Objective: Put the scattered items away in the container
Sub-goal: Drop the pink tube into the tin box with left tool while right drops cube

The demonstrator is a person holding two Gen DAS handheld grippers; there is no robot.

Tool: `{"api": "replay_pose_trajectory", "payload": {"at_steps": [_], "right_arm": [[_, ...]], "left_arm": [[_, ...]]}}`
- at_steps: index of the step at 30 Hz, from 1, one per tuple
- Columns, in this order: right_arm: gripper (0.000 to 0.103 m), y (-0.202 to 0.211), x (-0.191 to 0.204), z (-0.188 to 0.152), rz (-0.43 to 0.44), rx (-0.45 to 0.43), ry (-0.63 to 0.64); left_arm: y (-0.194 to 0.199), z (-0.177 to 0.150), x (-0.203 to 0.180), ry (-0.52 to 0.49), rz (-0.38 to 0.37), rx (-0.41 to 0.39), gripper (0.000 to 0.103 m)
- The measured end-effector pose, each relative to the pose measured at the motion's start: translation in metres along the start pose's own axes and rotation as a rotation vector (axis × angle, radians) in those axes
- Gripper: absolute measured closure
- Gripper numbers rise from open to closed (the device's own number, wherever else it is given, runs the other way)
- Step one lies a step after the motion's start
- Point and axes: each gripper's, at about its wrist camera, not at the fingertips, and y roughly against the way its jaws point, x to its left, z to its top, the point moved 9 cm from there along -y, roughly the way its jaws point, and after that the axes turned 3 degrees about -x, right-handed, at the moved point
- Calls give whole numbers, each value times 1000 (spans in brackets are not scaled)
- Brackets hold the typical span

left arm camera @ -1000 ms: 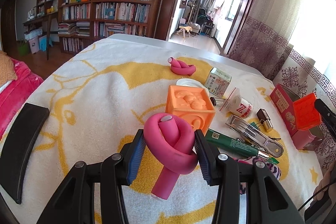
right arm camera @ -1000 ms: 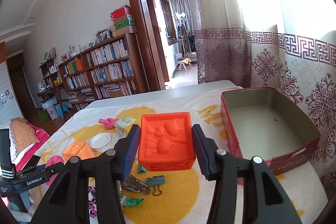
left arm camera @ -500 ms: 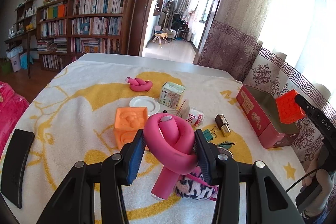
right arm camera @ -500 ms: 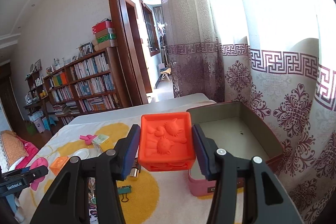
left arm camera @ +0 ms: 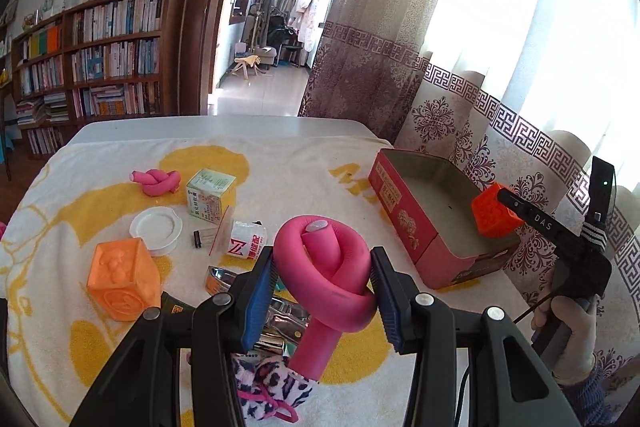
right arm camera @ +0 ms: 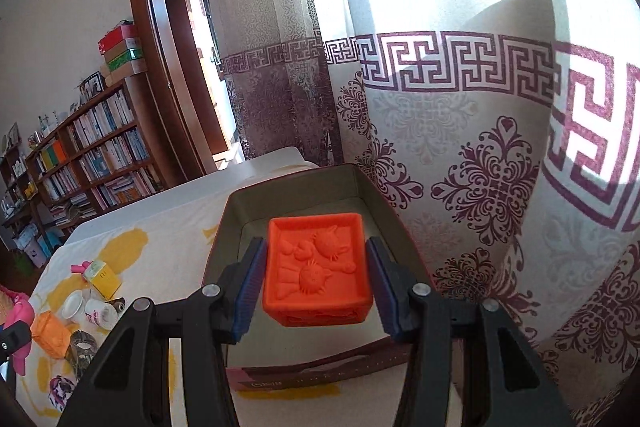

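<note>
The right gripper (right arm camera: 316,277) is clamped on a red block (right arm camera: 317,267), both blue pads pressed to its sides, and holds it above the open box (right arm camera: 384,205); from the left wrist view the block (left arm camera: 494,213) hangs over the box's (left arm camera: 404,199) far corner. The left gripper (left arm camera: 324,287) grips a knotted pink foam roller (left arm camera: 324,275), lifted over the yellow-patterned cloth (left arm camera: 288,163). On the cloth lie an orange block (left arm camera: 122,279), a white lid (left arm camera: 157,229), a small carton (left arm camera: 210,193), a second pink roller (left arm camera: 158,181), a tipped white jar (left arm camera: 246,239) and a leopard-print pouch (left arm camera: 268,383). Something metal (left arm camera: 280,315) sits beneath the left fingers, perhaps a clip; it is mostly hidden.
</note>
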Motion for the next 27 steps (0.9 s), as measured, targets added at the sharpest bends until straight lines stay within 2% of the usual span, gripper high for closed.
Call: {"api": "replay_pose_trajectory", "payload": {"at_steps": [4,8,15,27], "right_arm": [[48,-9,-15,-4,-45,26,1],[46,-17,-20,-9,-32,65,-10],[39,-7,-18,-2,-47,-11,1],[35,16,-33,9,-24,-119,-115]], "left_arm": [[-11,5,-20,-26,-21,14,55],[-24,6,-40,-43,-50,36,55],[-47,5,-70,-86,-90,74,55],[-104,9,-132,-118,-208,157,55]]}}
